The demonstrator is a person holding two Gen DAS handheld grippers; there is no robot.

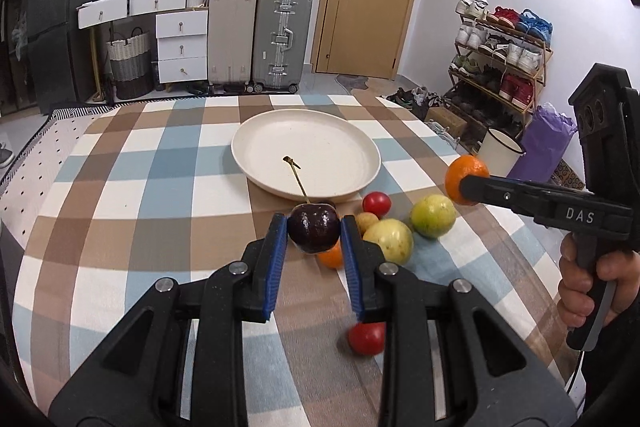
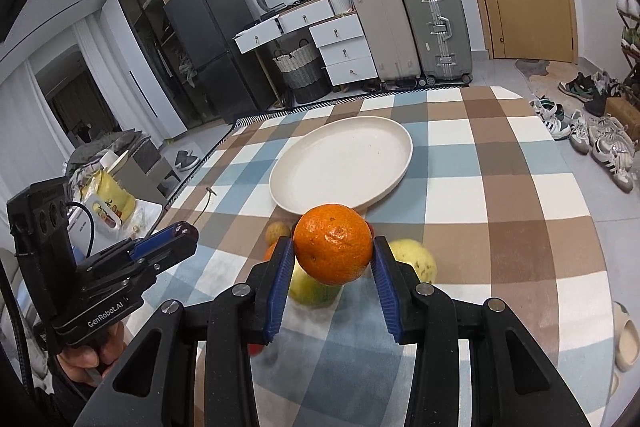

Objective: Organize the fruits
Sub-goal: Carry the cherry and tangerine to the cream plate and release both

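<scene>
Table with brown, blue, white check cloth (image 1: 120,187) filled frame middle; suitcases, door behind. Round cream plate (image 1: 256,131) sat bare at centre. Left gripper (image 1: 313,231) squeezed dark cherry (image 1: 313,231); right gripper (image 2: 333,251) squeezed orange mandarin (image 2: 333,249). Loose fruits (image 1: 412,223) lay below plate.

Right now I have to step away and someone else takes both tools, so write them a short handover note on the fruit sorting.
Left tool: shut on a dark cherry with its stem on, held above the table.
Right tool: shut on an orange, also in the air.
Plate: white, nothing on it, just beyond the fruit pile on the checked cloth.
Still on the cloth: two red tomatoes, two yellow-green fruits, a small yellowish fruit and another orange one.
Done: two fruits picked up.
Left: set both down, probably on the plate, then sort the rest.
</scene>
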